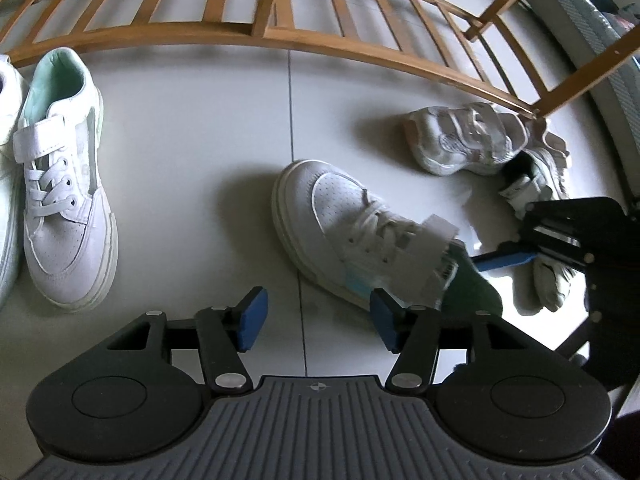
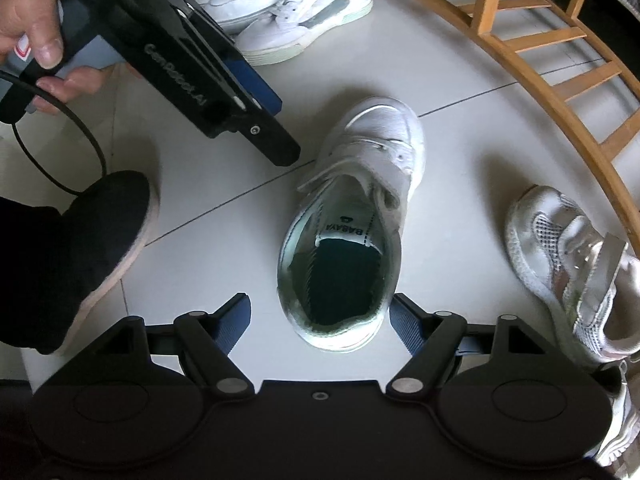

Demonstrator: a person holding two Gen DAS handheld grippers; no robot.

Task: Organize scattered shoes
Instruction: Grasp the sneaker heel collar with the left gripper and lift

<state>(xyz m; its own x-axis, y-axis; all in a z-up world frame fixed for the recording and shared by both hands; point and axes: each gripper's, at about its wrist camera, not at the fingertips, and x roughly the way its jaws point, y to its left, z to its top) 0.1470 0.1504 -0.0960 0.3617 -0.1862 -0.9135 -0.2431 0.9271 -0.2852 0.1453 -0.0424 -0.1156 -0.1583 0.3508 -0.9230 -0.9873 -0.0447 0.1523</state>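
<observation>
A white strap sneaker (image 2: 352, 184) lies on the pale tile floor with its green-lined heel toward me. My right gripper (image 2: 320, 324) is open, one finger on each side of that heel; its right pad is close against the heel and its left pad stands clear. In the left wrist view the same sneaker (image 1: 340, 216) lies just ahead and to the right of my left gripper (image 1: 319, 320). That gripper is open over bare floor with nothing between its pads. The right gripper's blue finger (image 1: 505, 261) shows at the sneaker's heel.
A pair of white sneakers (image 2: 288, 12) sits side by side by the wooden slatted rack (image 2: 560, 60). Silver mesh shoes (image 2: 572, 264) lie at the right. A person's foot in a black slipper (image 2: 100, 248) stands at the left. A hand (image 2: 36, 40) holds the left gripper (image 2: 276, 128).
</observation>
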